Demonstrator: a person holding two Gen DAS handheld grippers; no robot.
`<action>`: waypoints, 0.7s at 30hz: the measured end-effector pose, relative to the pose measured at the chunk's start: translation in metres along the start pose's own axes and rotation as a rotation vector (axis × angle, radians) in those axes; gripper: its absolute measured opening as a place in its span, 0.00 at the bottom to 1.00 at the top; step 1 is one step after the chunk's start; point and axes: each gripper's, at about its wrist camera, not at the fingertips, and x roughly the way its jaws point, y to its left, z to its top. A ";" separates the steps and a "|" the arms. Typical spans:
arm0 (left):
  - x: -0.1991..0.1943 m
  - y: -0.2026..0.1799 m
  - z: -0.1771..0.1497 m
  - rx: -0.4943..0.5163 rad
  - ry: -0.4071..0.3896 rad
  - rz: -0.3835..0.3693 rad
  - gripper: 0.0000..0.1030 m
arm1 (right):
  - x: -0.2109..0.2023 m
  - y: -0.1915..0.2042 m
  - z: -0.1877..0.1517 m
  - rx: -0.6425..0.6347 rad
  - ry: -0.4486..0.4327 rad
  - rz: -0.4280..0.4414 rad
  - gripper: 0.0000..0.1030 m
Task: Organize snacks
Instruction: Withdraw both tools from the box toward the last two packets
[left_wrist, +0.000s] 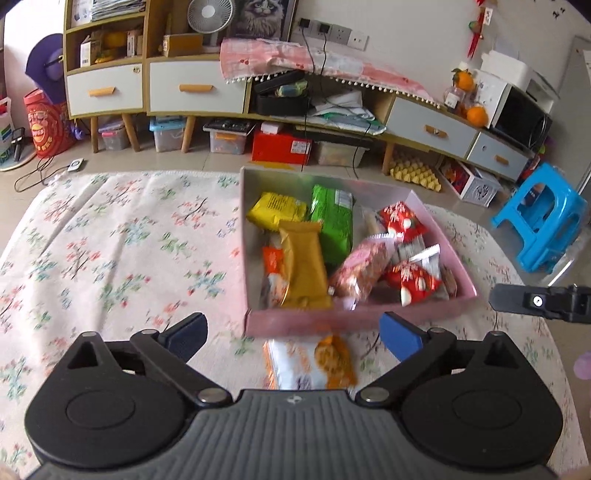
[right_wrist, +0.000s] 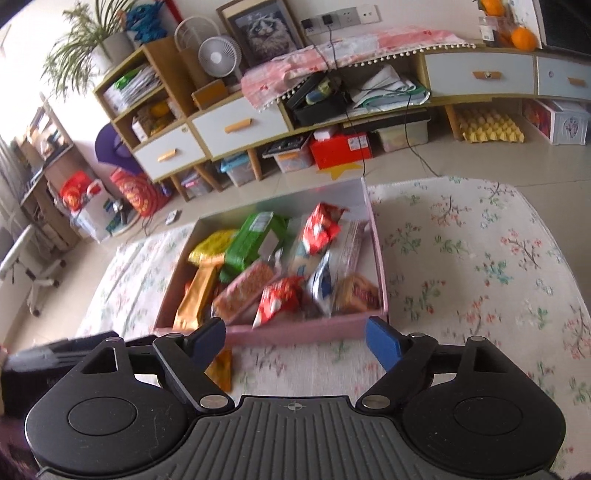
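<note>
A pink box (left_wrist: 314, 320) sits on the floral cloth, filled with several snack packets: yellow, green (left_wrist: 332, 221), orange (left_wrist: 304, 264), red and pink. The right wrist view shows the same box (right_wrist: 295, 334) from its other near corner. One orange-and-white packet (left_wrist: 310, 363) lies on the cloth in front of the box, below my left gripper (left_wrist: 293, 339). That gripper is open and holds nothing. My right gripper (right_wrist: 293, 341) is open too, just short of the box's near wall, with an orange packet end (right_wrist: 221, 373) beside its left finger. The right gripper's finger (left_wrist: 535, 301) also shows at the left view's right edge.
The floral cloth (left_wrist: 110, 258) covers the table on both sides of the box. Beyond the table's far edge are tiled floor, a long low cabinet (left_wrist: 199, 88) with drawers, storage bins beneath it, and a blue plastic stool (left_wrist: 543, 218) at the right.
</note>
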 end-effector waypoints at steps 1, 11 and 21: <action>-0.002 0.002 -0.002 -0.003 0.008 0.001 0.98 | -0.003 0.002 -0.004 -0.005 0.007 0.002 0.83; -0.022 0.011 -0.024 0.034 0.029 0.039 1.00 | -0.029 0.023 -0.045 -0.105 0.063 0.010 0.89; -0.031 0.010 -0.062 0.164 0.020 0.072 1.00 | -0.031 0.033 -0.090 -0.232 0.096 -0.043 0.91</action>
